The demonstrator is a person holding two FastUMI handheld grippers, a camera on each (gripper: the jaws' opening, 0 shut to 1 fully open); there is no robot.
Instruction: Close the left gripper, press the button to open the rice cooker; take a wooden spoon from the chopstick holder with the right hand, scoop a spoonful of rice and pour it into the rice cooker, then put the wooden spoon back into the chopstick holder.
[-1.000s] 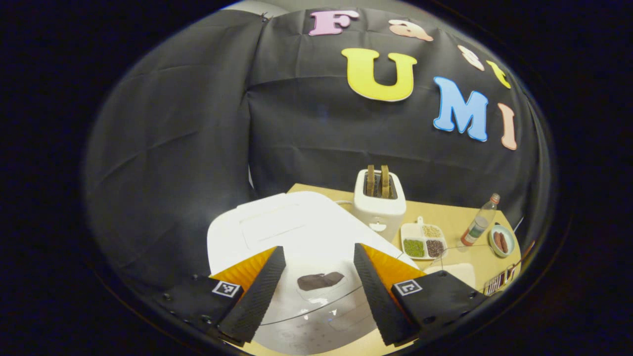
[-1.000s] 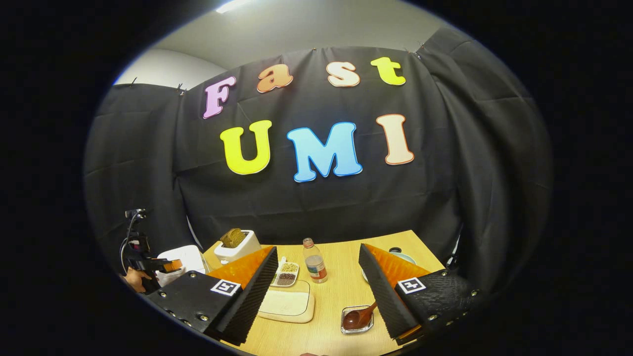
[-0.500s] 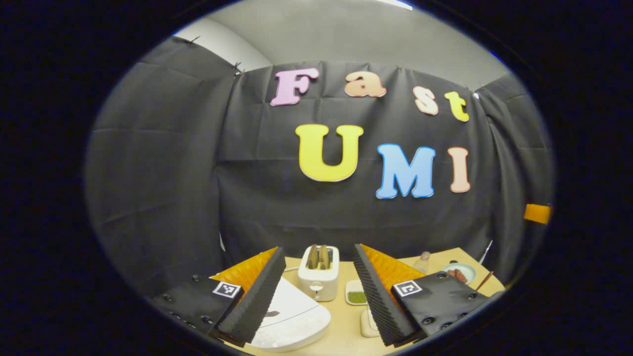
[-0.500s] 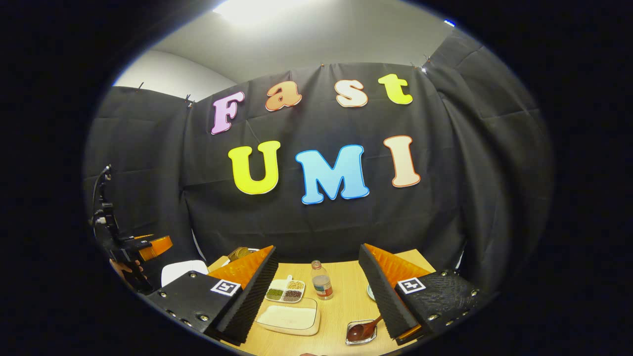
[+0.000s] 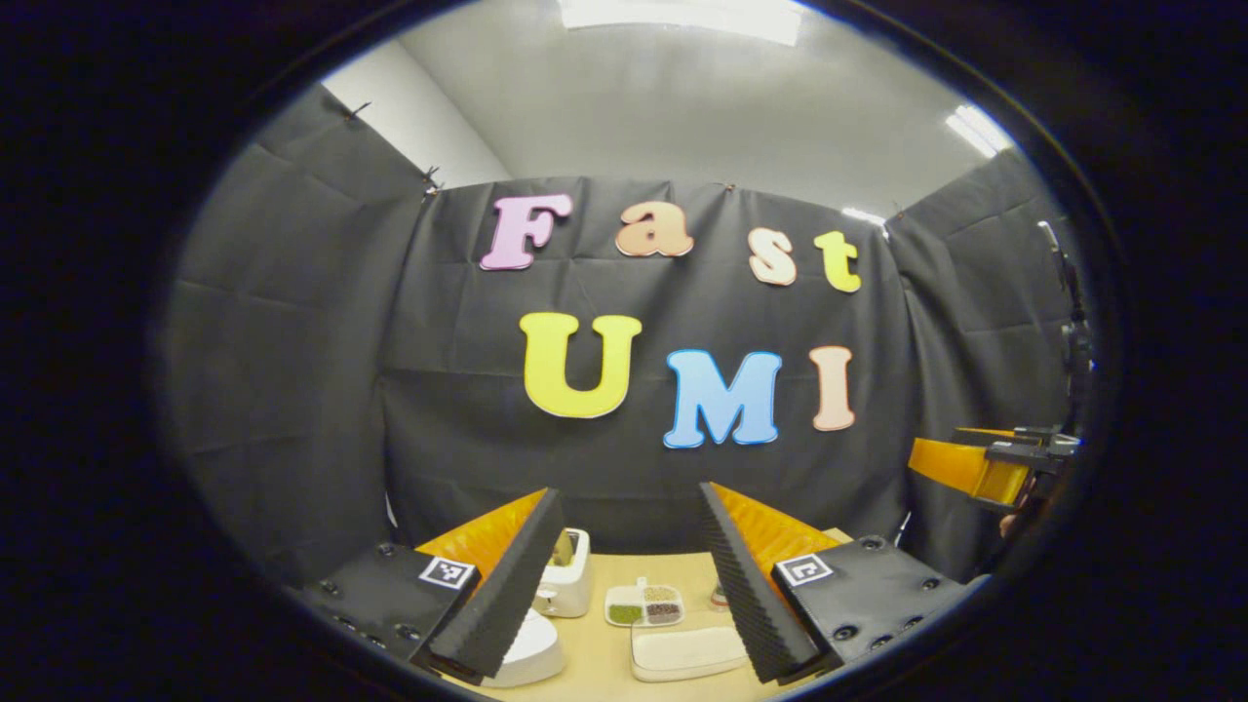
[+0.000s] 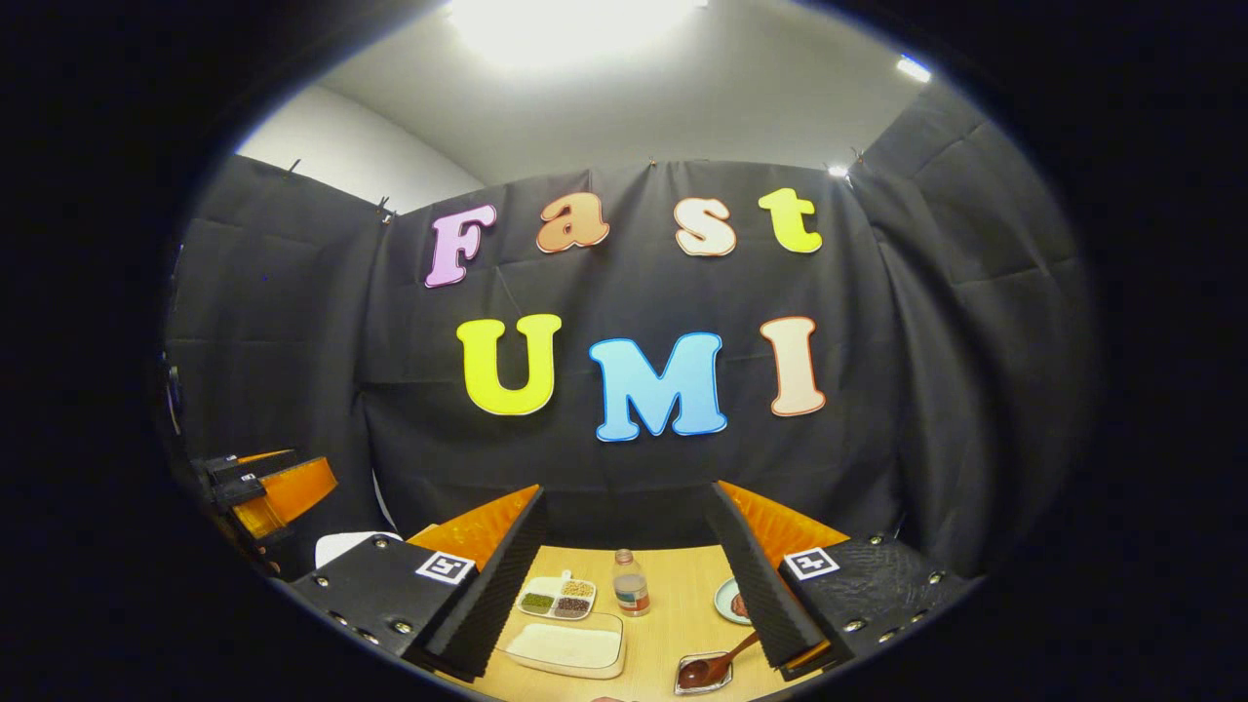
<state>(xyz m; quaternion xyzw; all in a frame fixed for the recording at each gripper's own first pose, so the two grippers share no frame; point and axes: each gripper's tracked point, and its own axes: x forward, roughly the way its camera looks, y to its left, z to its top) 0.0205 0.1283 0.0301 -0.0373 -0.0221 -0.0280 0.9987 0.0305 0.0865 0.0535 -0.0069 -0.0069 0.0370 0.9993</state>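
Note:
The white rice cooker (image 5: 531, 651) stands low at the table's left, mostly hidden behind my left gripper's near finger; a corner of the rice cooker (image 6: 343, 544) peeks out in the right gripper view. My left gripper (image 5: 629, 490) is open, high and well back from it. A shallow tray of rice (image 6: 567, 645) lies mid-table. A brown wooden spoon (image 6: 720, 663) rests in a small clear holder (image 6: 694, 675) just left of my right gripper's right finger. My right gripper (image 6: 626, 489) is open and holds nothing.
A white toaster (image 5: 568, 583) stands behind the cooker, beside a divided dish of grains (image 5: 643, 604). A small bottle (image 6: 631, 585) and a plate (image 6: 729, 602) sit farther back. The other gripper (image 5: 980, 468) hangs at the right edge of the left gripper view.
Both grippers have risen and tilted up, so the table has dropped low in both views. The left gripper has backed away from the rice cooker. Both stay open.

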